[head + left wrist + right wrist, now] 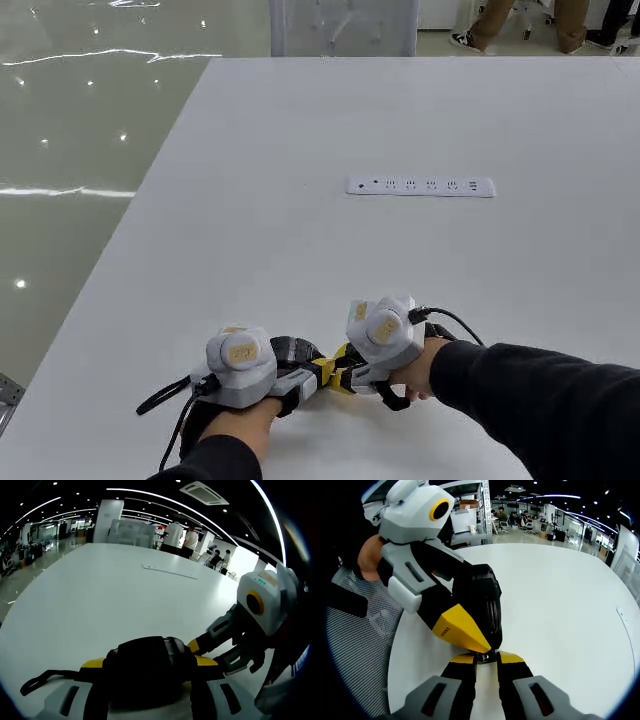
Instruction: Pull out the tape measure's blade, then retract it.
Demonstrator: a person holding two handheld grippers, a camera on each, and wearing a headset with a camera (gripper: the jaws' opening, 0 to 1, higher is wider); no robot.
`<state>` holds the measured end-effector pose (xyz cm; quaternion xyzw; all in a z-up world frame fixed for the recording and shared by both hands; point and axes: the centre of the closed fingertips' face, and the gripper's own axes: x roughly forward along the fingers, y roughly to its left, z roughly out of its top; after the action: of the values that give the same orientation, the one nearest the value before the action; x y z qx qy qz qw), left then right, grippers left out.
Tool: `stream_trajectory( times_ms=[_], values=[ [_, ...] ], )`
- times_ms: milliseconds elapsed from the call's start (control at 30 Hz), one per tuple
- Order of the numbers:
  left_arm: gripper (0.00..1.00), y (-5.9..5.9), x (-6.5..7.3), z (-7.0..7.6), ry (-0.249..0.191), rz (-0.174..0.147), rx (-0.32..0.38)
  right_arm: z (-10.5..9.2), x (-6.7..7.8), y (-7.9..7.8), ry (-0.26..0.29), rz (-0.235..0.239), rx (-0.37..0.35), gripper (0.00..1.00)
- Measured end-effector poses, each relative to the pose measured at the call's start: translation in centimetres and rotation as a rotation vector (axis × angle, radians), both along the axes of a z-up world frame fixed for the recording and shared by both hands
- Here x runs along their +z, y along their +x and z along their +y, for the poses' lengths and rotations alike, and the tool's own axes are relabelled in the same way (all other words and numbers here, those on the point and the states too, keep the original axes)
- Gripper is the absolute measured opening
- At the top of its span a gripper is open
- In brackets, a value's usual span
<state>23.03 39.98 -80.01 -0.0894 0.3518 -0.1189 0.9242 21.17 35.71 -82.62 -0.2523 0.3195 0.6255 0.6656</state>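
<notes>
Closest in the right gripper view, the right claw [487, 661] has its yellow-tipped jaws pinched almost together on a small metal piece, by my reading the blade's end hook [486, 656]. It sits right at the mouth of the tape measure [482, 600], so hardly any blade is out. Gripping there gives the pull a firm purchase.

Opposite it, the left claw [150, 680] is clamped across the black-and-yellow case, which sits deep between its jaws. That anchors the body while the other hand draws away.

Both claws meet just above the near edge of the tabletop [300, 200], the case's wrist strap [40, 682] trailing to one side. A power strip [420, 186] lies well apart, farther back, leaving open surface for the extending blade.
</notes>
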Motion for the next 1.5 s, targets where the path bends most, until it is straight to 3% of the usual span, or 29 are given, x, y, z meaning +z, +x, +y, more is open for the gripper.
stream_trajectory(
  times_ms=[467, 567, 767, 867, 933, 1033, 1100, 1133, 1167, 1200, 1233, 1267, 1300, 1333, 1367, 1500],
  values=[
    [0.62, 0.0, 0.1, 0.0, -0.003, -0.004, -0.003, 0.0, 0.0, -0.2, -0.012, -0.023, -0.001, 0.13],
    [0.63, 0.0, 0.1, 0.0, -0.005, -0.006, -0.015, 0.0, 0.0, -0.2, -0.022, -0.007, -0.024, 0.13],
    [0.64, -0.2, 0.1, -0.2, -0.005, -0.010, -0.063, 0.0, 0.1, -0.5, -0.031, -0.004, -0.040, 0.18],
    [0.64, -0.3, 0.3, 0.0, -0.012, -0.010, -0.082, -0.3, 0.3, -0.6, -0.030, 0.009, -0.064, 0.27],
    [0.69, -0.2, 0.9, -0.1, -0.038, -0.028, -0.108, -0.9, 0.7, -0.3, -0.028, -0.001, -0.080, 0.29],
    [0.89, -0.3, 2.0, -0.8, -0.099, -0.063, -0.190, -1.8, 1.4, 0.0, -0.008, -0.002, -0.119, 0.30],
    [1.00, 0.2, 3.0, 0.0, -0.094, -0.111, -0.192, -2.6, 1.9, -0.1, -0.003, 0.010, -0.151, 0.32],
    [1.00, 0.0, 3.1, 0.4, -0.099, -0.107, -0.192, -2.9, 2.2, -0.2, 0.003, 0.011, -0.160, 0.33],
    [1.00, 0.1, 3.6, 0.4, -0.123, -0.125, -0.205, -3.1, 2.6, -0.3, 0.017, 0.005, -0.168, 0.34],
    [1.00, -0.2, 4.2, 0.2, -0.159, -0.119, -0.227, -3.5, 3.2, -0.3, 0.040, -0.006, -0.182, 0.36],
    [1.00, -0.5, 4.3, 0.2, -0.167, -0.109, -0.249, -3.8, 3.5, -0.5, 0.042, -0.008, -0.188, 0.37],
    [1.00, -0.6, 4.5, 0.4, -0.145, -0.121, -0.282, -4.3, 4.0, -0.5, 0.053, -0.017, -0.201, 0.39],
    [1.00, -0.5, 5.1, 0.4, -0.134, -0.165, -0.310, -4.6, 4.3, -0.5, 0.063, -0.026, -0.210, 0.40],
    [1.00, -0.7, 5.4, 0.4, -0.132, -0.178, -0.327, -5.0, 4.6, -0.6, 0.070, -0.035, -0.217, 0.41],
    [1.00, -1.0, 5.6, 0.5, -0.142, -0.171, -0.342, -5.6, 5.0, -0.7, 0.076, -0.046, -0.227, 0.41],
    [1.00, -1.7, 5.6, 1.5, -0.103, -0.168, -0.395, -7.8, 6.2, -1.0, 0.085, -0.091, -0.263, 0.45]
  ],
)
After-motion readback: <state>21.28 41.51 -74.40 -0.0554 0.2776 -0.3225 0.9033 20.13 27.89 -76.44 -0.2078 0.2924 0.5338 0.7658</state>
